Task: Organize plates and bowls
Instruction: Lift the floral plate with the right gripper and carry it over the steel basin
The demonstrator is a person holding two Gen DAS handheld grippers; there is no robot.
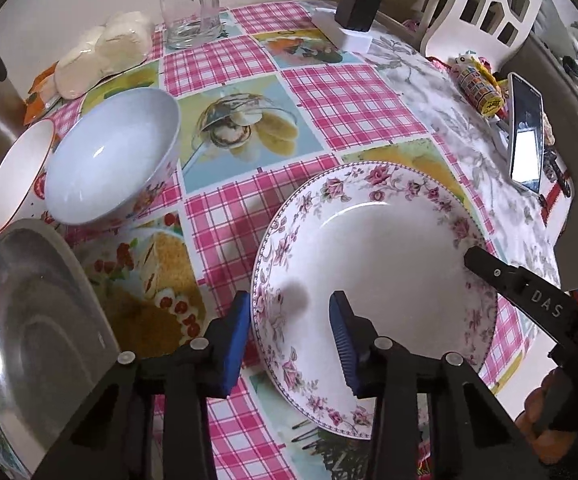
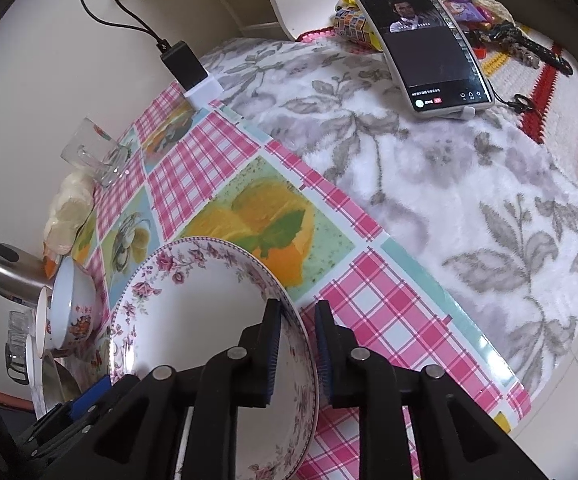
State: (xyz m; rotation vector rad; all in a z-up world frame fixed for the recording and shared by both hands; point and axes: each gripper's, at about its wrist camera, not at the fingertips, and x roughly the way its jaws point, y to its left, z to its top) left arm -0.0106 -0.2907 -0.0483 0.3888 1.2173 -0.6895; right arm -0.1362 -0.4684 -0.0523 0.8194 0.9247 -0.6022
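A checked cloth covers the surface (image 1: 321,92). A floral plate (image 1: 369,264) lies on it, near a white bowl (image 1: 113,160). Right tongs (image 2: 297,332) and left tongs (image 1: 289,320) straddle opposite rims, jaws apart, not clamped.

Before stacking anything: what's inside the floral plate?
The floral plate looks empty: bare white well. Both grippers' fingers cover parts of its rim, so those spots can't be checked.
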